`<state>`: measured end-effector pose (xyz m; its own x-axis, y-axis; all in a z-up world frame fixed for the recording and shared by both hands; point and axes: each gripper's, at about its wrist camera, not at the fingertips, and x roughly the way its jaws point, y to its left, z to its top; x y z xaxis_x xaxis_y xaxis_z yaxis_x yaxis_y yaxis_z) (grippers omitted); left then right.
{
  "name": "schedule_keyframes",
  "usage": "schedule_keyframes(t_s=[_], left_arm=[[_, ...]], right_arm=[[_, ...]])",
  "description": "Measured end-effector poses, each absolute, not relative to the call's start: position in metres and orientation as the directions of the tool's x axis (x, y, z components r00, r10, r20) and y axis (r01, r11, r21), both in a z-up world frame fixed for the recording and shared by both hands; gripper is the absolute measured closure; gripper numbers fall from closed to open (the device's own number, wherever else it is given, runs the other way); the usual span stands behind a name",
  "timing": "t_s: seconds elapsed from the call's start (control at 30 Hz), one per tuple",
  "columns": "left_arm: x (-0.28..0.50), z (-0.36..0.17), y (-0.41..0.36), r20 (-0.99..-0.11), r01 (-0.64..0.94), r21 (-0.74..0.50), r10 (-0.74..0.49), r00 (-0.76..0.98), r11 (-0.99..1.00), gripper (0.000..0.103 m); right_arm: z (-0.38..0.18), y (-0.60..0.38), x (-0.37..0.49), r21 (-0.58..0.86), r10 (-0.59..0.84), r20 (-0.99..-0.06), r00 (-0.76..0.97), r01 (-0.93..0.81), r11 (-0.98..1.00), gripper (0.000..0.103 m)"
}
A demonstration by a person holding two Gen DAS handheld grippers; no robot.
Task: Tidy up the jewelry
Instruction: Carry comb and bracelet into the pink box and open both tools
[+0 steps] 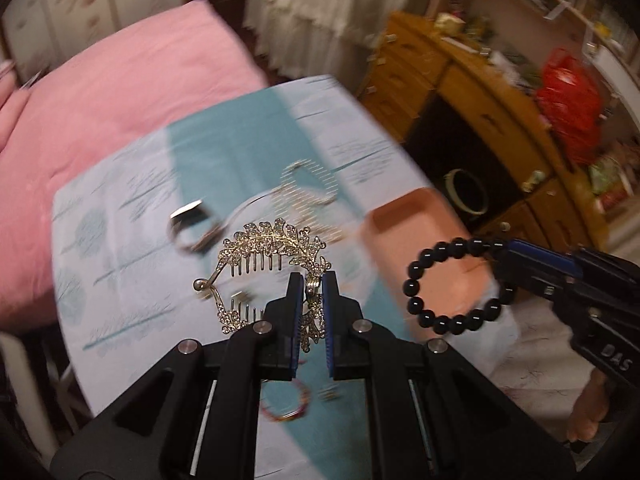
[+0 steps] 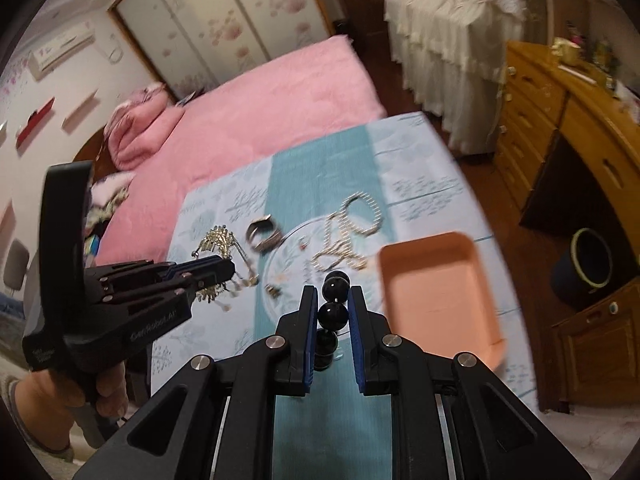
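Note:
My left gripper [image 1: 311, 280] is shut on a gold rhinestone hair comb [image 1: 264, 242], which hangs above the table. In the right wrist view that left gripper [image 2: 224, 270] shows from the side with the comb [image 2: 218, 242] at its tips. My right gripper [image 2: 333, 294] is shut on a black bead bracelet [image 2: 332, 312]. From the left wrist view the bracelet [image 1: 452, 286] hangs as a ring from the right gripper [image 1: 496, 254], just in front of the empty pink tray [image 1: 404, 216]. The tray [image 2: 440, 292] sits at the table's right side.
On the blue patterned tablecloth [image 1: 120, 216] lie a silver bangle [image 1: 194, 228], a pearl necklace [image 2: 352, 232], a thin round hoop [image 2: 292, 240], a red bead bracelet [image 1: 286, 404] and small earrings [image 2: 273, 290]. A pink bed [image 2: 260, 112] lies behind, a wooden dresser [image 1: 472, 92] to the right.

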<state>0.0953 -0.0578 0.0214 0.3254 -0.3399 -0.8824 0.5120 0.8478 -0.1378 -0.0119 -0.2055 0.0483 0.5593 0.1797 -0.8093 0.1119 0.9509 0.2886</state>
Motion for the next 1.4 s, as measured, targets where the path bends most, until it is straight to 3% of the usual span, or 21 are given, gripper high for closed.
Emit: schedule_keyframes(t_s=[0.17,0.37,0.73,0.8,0.9,0.97,1.13,1.2,1.27,1.4], left_arm=[[0.078,0.030,-0.122,-0.873,0.615,-0.159,-0.400,0.277,0.772,0.096],[0.063,0.008,-0.194,-0.885,0.700,-0.159,-0.414,0.211,0.696,0.096],[0.078,-0.071,-0.236,-0.934,0.702,-0.122,-0.321,0.159,0.702,0.096],[0.081,-0.082,-0.236,-0.941,0.694,-0.117,-0.303,0.151,0.710,0.096],[0.085,-0.088,-0.232,-0.941,0.694,-0.104,-0.297,0.163,0.713,0.096],[0.087,-0.088,-0.230,-0.940,0.691,-0.102,-0.296,0.168,0.715,0.096],[0.092,-0.081,-0.218,-0.939,0.659,-0.118,-0.298,0.169,0.743,0.088],[0.090,-0.073,-0.210,-0.934,0.648,-0.129,-0.312,0.176,0.751,0.067],[0.087,-0.064,-0.201,-0.926,0.636,-0.135,-0.325,0.191,0.760,0.059],[0.079,-0.046,-0.181,-0.919,0.616,-0.140,-0.333,0.210,0.775,0.059]], right_arm=[[0.039,-0.249,-0.023,0.278,0.127,-0.825,0.551,0.198,0.940,0.088],[-0.012,-0.295,-0.038,0.299,0.127,-0.863,0.488,0.292,0.909,0.088],[-0.078,-0.303,-0.036,0.308,0.184,-0.902,0.391,0.283,0.908,0.088],[-0.082,-0.304,-0.034,0.320,0.202,-0.903,0.378,0.279,0.905,0.086],[-0.083,-0.305,-0.030,0.316,0.199,-0.904,0.378,0.277,0.907,0.066],[-0.083,-0.305,-0.030,0.310,0.193,-0.904,0.381,0.275,0.910,0.064],[-0.084,-0.305,-0.031,0.300,0.191,-0.912,0.364,0.270,0.915,0.064],[-0.080,-0.302,-0.034,0.292,0.188,-0.914,0.361,0.259,0.921,0.064],[-0.077,-0.298,-0.035,0.285,0.186,-0.916,0.355,0.252,0.925,0.064],[-0.065,-0.285,-0.037,0.270,0.182,-0.920,0.348,0.225,0.936,0.064]])
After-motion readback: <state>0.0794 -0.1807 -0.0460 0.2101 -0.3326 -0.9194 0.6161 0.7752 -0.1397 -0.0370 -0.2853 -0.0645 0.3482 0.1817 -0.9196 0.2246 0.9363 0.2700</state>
